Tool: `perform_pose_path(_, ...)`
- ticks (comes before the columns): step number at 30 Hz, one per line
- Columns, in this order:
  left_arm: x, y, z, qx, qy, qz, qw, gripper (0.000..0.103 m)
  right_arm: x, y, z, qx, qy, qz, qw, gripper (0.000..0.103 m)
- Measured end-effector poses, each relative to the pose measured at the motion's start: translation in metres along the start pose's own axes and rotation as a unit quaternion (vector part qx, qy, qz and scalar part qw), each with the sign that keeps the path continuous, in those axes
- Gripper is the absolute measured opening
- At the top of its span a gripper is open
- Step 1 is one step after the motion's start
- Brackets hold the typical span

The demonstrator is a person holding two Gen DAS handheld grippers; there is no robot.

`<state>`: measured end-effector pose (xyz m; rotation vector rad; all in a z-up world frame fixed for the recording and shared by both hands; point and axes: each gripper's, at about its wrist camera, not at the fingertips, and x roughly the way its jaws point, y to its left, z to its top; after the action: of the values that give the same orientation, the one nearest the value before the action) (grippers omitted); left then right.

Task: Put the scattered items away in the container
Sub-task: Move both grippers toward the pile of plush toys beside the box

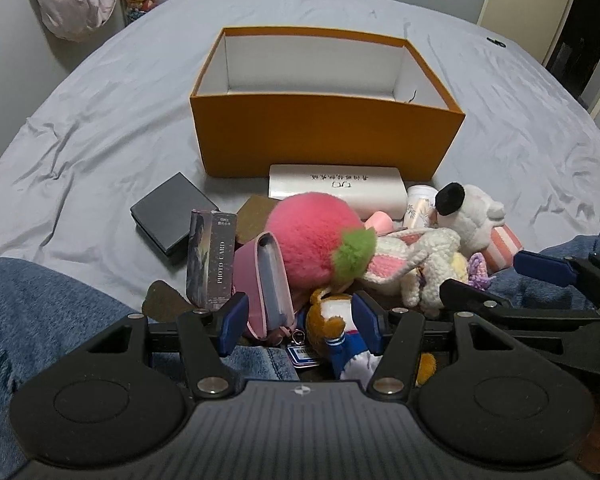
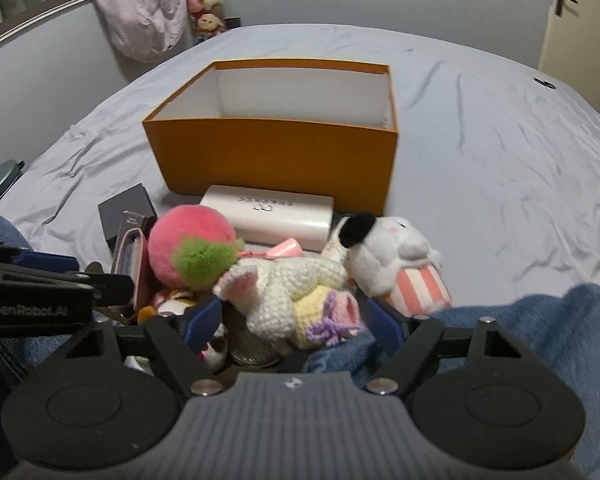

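An empty orange box (image 1: 324, 136) (image 2: 272, 160) stands open on the grey bed. In front of it lies a heap: a white case (image 1: 336, 192), a pink fluffy ball (image 1: 312, 236), a crocheted bunny (image 1: 416, 264) (image 2: 284, 284), a white plush in a striped cup (image 1: 472, 216), a photo card box (image 1: 212, 256), a pink wallet (image 1: 268, 280) and a fox plush keychain (image 1: 332, 326). My left gripper (image 1: 302, 322) is open, its pads either side of the wallet and the fox keychain. My right gripper (image 2: 294, 320) is wide open around the bunny's lower body.
A small black box (image 1: 172, 212) sits left of the heap. The person's jeans-clad legs (image 1: 40, 308) (image 2: 540, 320) flank the heap on both sides. A small dark object (image 1: 496, 41) lies far right on the sheet. A pink bundle (image 2: 140, 12) hangs on the far wall.
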<state>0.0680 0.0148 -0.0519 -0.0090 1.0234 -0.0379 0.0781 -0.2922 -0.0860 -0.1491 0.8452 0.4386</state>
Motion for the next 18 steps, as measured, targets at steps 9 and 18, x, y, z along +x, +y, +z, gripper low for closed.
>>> perform_pose_path(9,0.021,0.003,0.005,-0.007,0.028,-0.006,0.9996,0.064,0.022,0.002,0.003,-0.002,0.021,0.006,1.0,0.07)
perform_pose_path(18,0.037,0.003,0.006,-0.011,0.052,-0.01,0.9985,0.06,0.04,-0.001,-0.001,-0.013,0.042,-0.013,0.999,0.066)
